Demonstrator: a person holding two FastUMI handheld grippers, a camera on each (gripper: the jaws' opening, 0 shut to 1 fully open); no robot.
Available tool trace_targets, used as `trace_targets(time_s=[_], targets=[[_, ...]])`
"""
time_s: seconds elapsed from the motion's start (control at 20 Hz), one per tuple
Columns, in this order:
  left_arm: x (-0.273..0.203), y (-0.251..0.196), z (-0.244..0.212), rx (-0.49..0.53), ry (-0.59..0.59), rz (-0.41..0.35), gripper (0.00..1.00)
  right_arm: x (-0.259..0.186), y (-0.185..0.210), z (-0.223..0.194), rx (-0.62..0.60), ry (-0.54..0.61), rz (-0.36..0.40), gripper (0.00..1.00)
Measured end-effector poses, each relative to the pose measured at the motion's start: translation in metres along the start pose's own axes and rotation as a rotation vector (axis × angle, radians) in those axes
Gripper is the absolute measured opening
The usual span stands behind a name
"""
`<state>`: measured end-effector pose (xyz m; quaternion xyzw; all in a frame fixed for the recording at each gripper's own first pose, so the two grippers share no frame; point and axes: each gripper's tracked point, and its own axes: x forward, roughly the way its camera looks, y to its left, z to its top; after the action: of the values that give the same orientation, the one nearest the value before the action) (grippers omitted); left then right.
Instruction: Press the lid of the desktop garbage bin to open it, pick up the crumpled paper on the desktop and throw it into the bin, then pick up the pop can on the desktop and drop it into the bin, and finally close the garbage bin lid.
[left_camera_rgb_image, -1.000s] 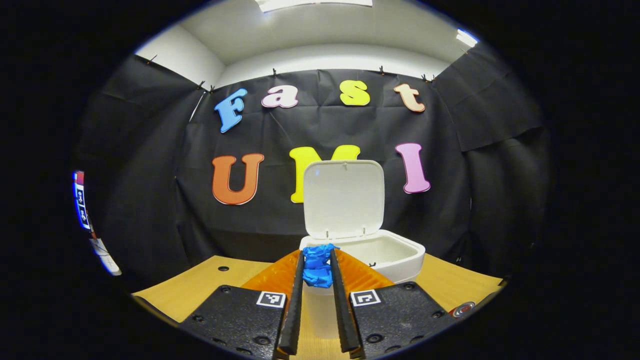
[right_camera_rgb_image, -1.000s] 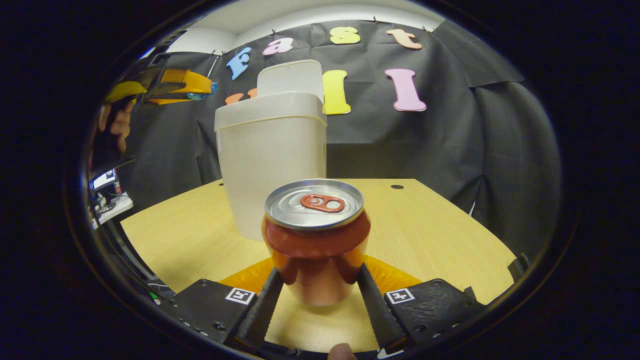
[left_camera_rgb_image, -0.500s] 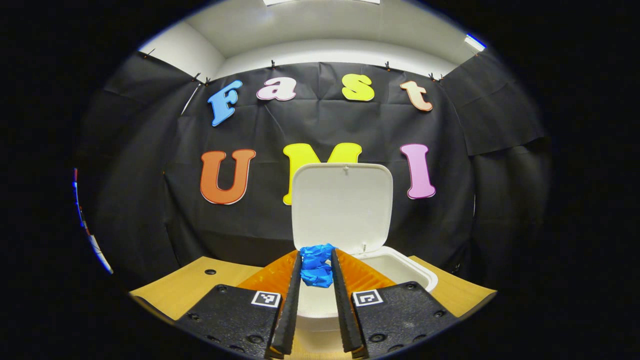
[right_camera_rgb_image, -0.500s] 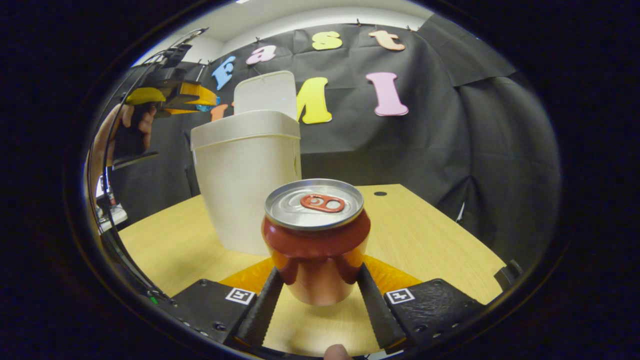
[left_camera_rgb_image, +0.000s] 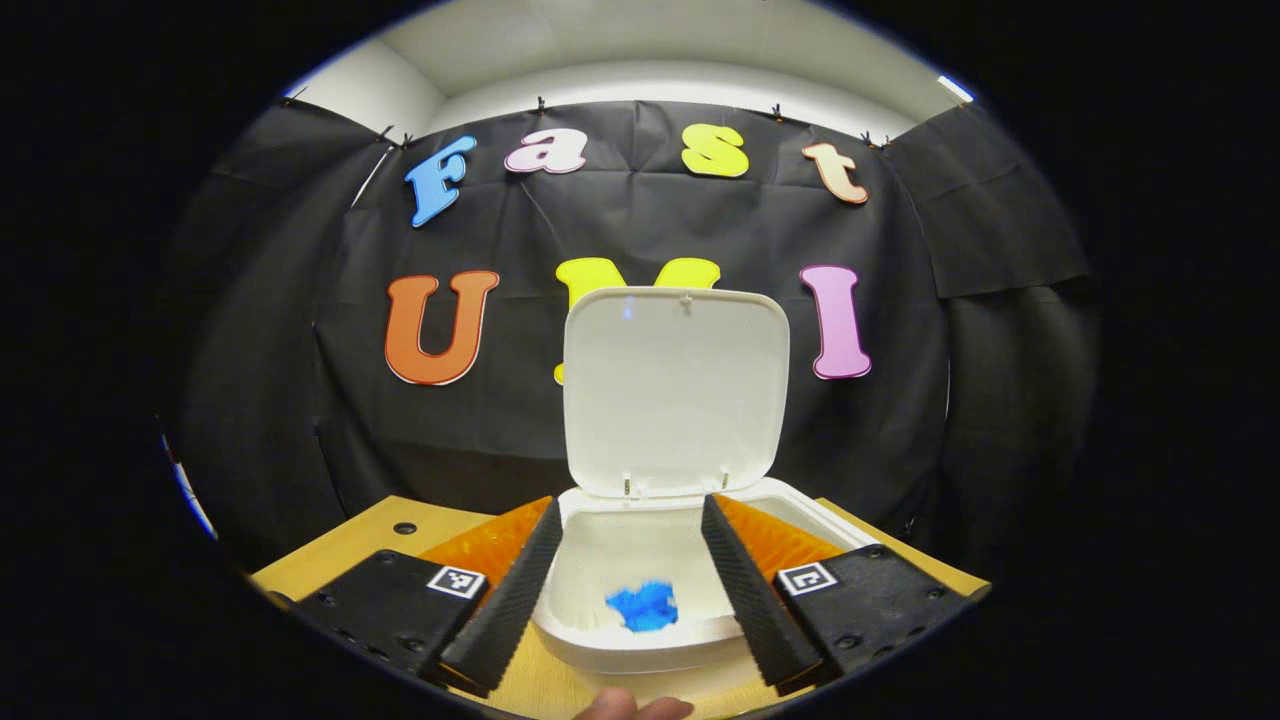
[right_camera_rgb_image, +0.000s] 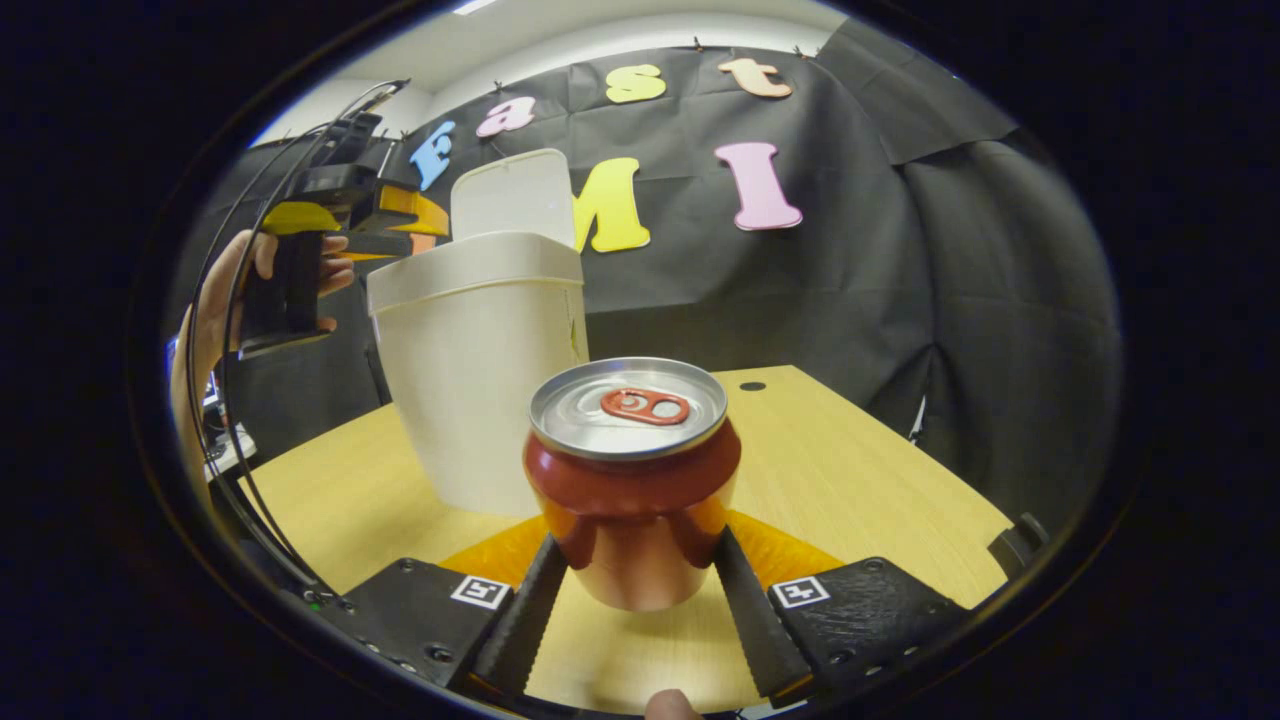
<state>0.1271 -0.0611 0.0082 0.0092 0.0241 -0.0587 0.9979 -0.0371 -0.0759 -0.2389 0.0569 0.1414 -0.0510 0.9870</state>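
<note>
Bin (left_camera_rgb_image: 640, 640) is seen from above in the left gripper view, lid (left_camera_rgb_image: 675, 390) swung up and standing upright at the back edge. Left tool (left_camera_rgb_image: 630, 590) is held over the opening with its fingers (left_camera_rgb_image: 505, 600) spread wide and nothing between them. Crumpled paper (left_camera_rgb_image: 643, 606), blue, is seen lying at the bottom inside the bin. In the right gripper view, the right tool (right_camera_rgb_image: 640, 590) is pinched on the pop can (right_camera_rgb_image: 632, 480), one finger pressed on each side of the lower body; can is upright, pull tab on top. Whether the can is lifted off the table (right_camera_rgb_image: 850, 480) or resting on it cannot be told. Bin (right_camera_rgb_image: 480, 370) is seen just behind and left of the can, lid (right_camera_rgb_image: 510, 195) open. Left tool (right_camera_rgb_image: 390, 215) is seen at the bin's rim, gripped by a hand (right_camera_rgb_image: 215, 310).
</note>
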Motion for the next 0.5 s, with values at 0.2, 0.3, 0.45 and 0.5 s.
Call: trace_targets(time_s=[0.2, 0.3, 0.45, 0.5], targets=[[-0.004, 0.003, 0.001, 0.005, -0.004, 0.008, 0.99, -0.002, 0.001, 0.002, 0.002, -0.011, -0.002, 0.8], [-0.007, 0.006, 0.002, 0.0, -0.008, 0.011, 1.0, -0.002, 0.002, 0.001, -0.005, -0.007, -0.001, 0.8], [-0.016, 0.015, 0.003, -0.005, -0.015, 0.027, 1.0, -0.004, 0.001, 0.009, -0.013, -0.018, -0.001, 0.8], [-0.02, 0.02, 0.005, -0.003, -0.027, 0.038, 1.0, -0.004, -0.001, 0.016, -0.004, -0.03, -0.005, 0.8]])
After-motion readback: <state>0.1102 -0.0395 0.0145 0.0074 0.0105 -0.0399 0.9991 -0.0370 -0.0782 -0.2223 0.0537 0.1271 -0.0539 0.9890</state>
